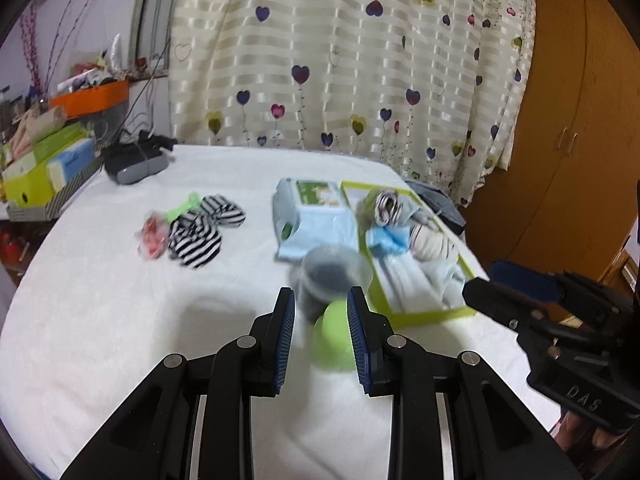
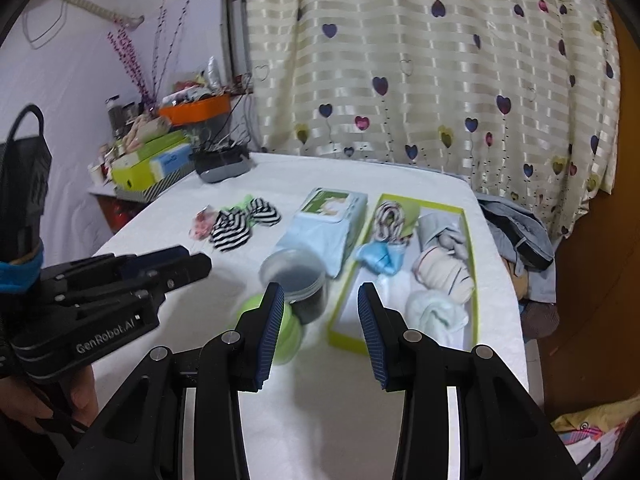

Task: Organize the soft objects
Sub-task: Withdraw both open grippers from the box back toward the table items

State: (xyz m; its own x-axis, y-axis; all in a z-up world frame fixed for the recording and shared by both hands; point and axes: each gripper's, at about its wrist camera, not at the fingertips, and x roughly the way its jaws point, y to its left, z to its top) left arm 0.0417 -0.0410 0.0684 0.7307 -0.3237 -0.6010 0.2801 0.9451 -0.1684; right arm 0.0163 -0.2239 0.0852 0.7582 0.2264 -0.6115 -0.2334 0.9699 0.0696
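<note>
White cloth covers a table (image 1: 120, 320) set before a heart-patterned curtain (image 1: 340, 60). Striped socks (image 1: 200, 228) are seen lying loose toward the far left of the cloth. At the right, a green-rimmed tray (image 2: 474, 240) holds rolled socks and cloths, with a wipes pack (image 1: 312, 216) just beside it. A clear jar (image 1: 332, 276) and a green ball (image 1: 334, 340) sit near the tray. Both the left gripper (image 1: 320, 320) and the right gripper (image 2: 320, 320) are held partly open above the table, with nothing gripped.
</note>
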